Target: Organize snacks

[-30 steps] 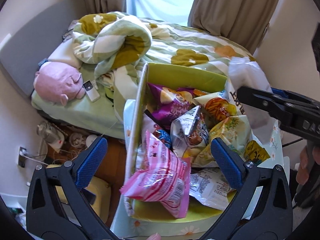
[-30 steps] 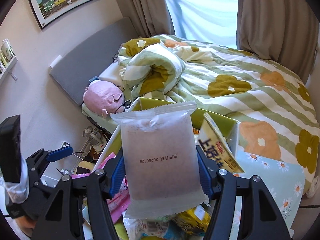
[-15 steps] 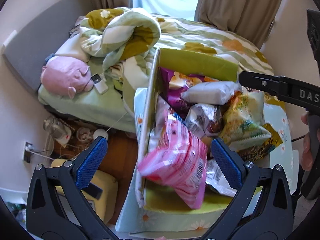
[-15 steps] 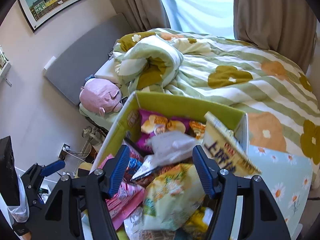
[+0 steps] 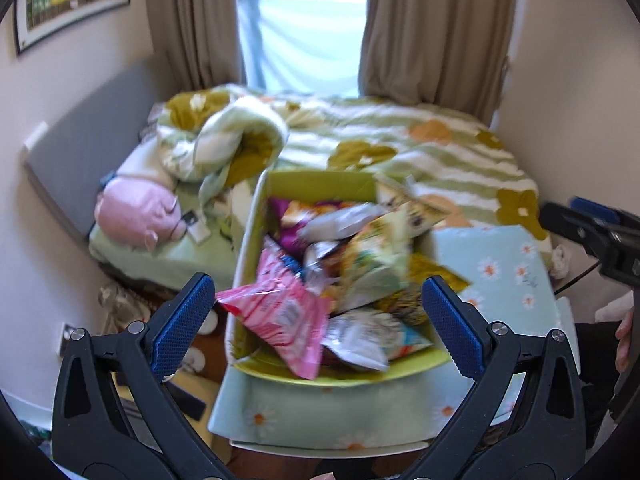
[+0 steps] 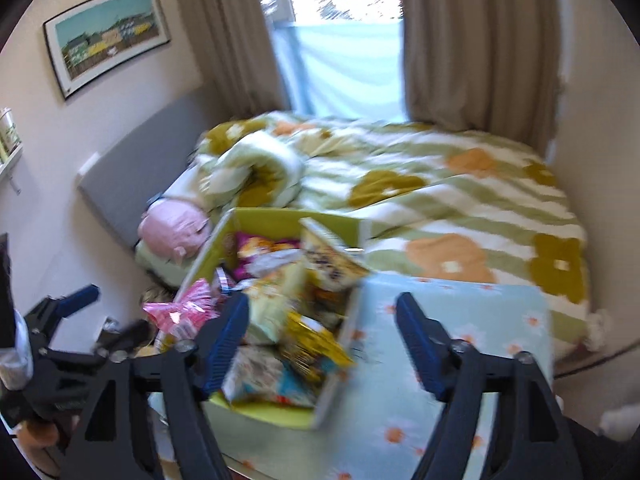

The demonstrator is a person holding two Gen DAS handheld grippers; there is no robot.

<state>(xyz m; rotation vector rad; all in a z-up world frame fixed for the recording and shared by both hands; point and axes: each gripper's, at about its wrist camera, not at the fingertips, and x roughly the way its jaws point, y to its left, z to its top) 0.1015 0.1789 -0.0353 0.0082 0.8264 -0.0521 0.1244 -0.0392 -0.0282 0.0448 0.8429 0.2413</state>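
On the left, the left gripper [image 5: 316,316] hangs with jaws wide and nothing between them, above a crinkly pink snack packet [image 5: 280,312] spilling over the rim of the green fabric box with daisy print [image 5: 316,412], heaped with snack bags. The right gripper [image 6: 322,340] is opening, empty, over the box's right edge.

A bed with a green-striped, flower-printed duvet [image 5: 420,152] fills the room, its padded grey headboard [image 6: 136,168] against the pale left wall, where a framed townscape picture [image 6: 106,38] hangs; beige curtains [image 5: 428,32] flank a bright window [image 5: 300,20] behind
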